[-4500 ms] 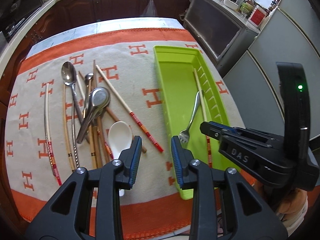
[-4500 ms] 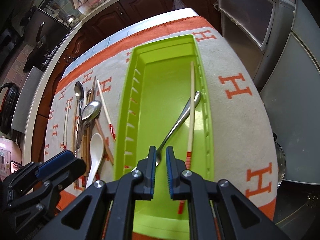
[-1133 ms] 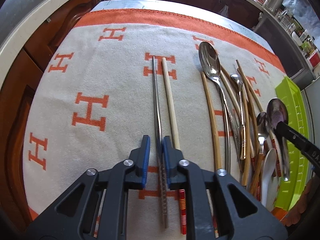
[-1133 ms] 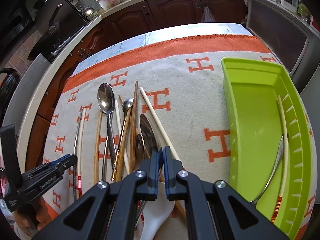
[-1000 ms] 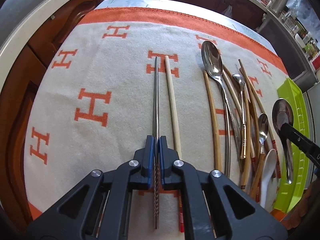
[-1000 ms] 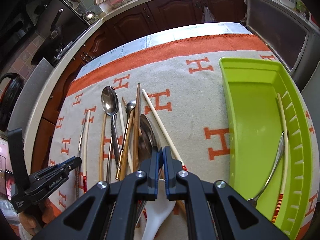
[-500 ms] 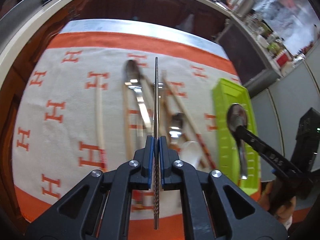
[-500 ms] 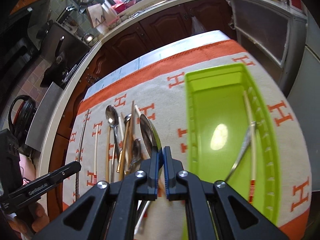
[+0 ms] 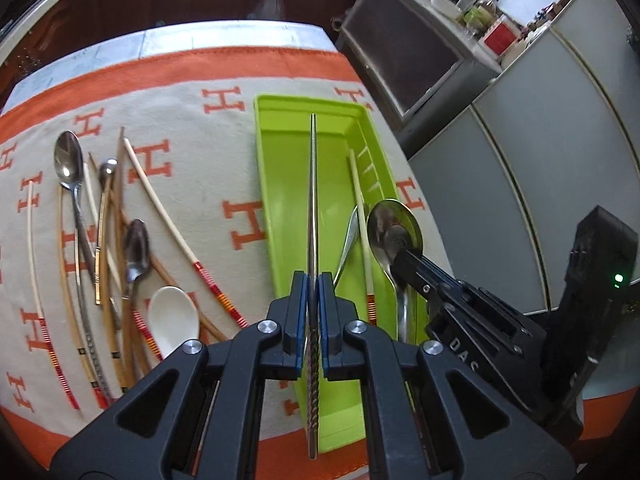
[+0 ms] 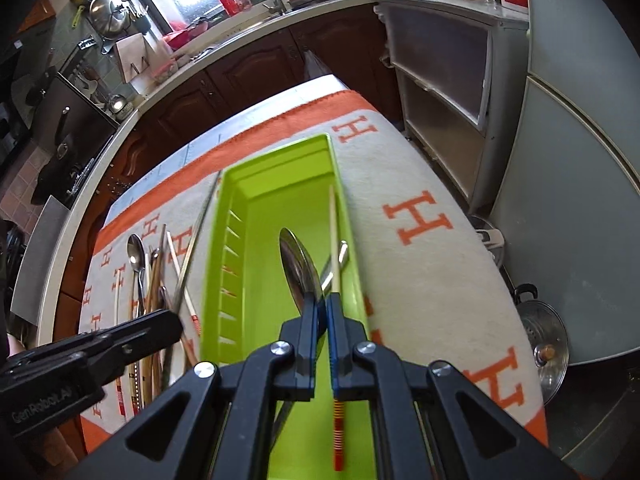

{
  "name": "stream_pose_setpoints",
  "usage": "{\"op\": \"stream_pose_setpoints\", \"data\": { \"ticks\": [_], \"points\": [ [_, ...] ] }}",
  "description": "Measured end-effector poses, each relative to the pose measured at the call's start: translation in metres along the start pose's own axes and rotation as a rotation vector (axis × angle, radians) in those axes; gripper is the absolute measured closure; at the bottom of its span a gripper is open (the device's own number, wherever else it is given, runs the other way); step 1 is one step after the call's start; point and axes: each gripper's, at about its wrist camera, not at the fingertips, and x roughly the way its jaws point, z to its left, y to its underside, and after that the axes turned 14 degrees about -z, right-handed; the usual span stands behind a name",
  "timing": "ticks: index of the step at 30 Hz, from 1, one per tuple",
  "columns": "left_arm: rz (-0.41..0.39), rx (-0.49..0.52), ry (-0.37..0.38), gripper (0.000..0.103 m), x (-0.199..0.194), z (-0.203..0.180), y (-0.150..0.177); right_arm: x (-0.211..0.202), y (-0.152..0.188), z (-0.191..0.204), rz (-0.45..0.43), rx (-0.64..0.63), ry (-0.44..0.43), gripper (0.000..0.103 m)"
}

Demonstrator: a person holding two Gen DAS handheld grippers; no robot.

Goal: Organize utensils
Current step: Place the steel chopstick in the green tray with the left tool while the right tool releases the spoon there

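Your left tool [image 9: 313, 300] is clamped on a metal chopstick [image 9: 312, 200], running up the frame's centre over the green tray [image 9: 280, 208]. Your right tool [image 10: 322, 312] grips a steel spoon [image 10: 298, 264] above that tray, mid-frame. Loose utensils [image 9: 104, 248] lie on the bench cloth [image 9: 208, 152] at left.

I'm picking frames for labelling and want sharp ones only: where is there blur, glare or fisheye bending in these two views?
Left wrist view: sharp overall; the metal chopstick reads crisply, the blanket edges bow from the fisheye, bright glare sits top right. Right wrist view: motion blur smears the green tray ribs and the spoon; the window behind is blown out.
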Motion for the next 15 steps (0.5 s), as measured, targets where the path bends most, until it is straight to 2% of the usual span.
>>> {"op": "stream_pose_setpoints", "data": {
  "ticks": [5, 10, 12, 14, 15],
  "points": [
    [0.028, 0.026, -0.034, 0.100, 0.018, -0.003, 0.010, 0.001, 0.004, -0.005, 0.020, 0.007, -0.006, 0.095],
    [0.043, 0.046, -0.055, 0.095, 0.017, -0.001, 0.016, -0.001, 0.006, -0.005, 0.022, 0.009, -0.022, 0.090],
    [0.039, 0.052, -0.061, 0.089, 0.012, -0.001, 0.018, -0.003, 0.006, -0.004, 0.016, 0.006, -0.024, 0.089],
    [0.030, 0.064, -0.075, 0.070, 0.005, 0.000, 0.019, -0.005, 0.006, -0.003, 0.012, 0.007, -0.027, 0.086],
    [0.019, 0.070, -0.079, 0.065, 0.000, 0.000, 0.020, -0.006, 0.006, -0.003, 0.009, 0.005, -0.028, 0.085]
  ]
}}
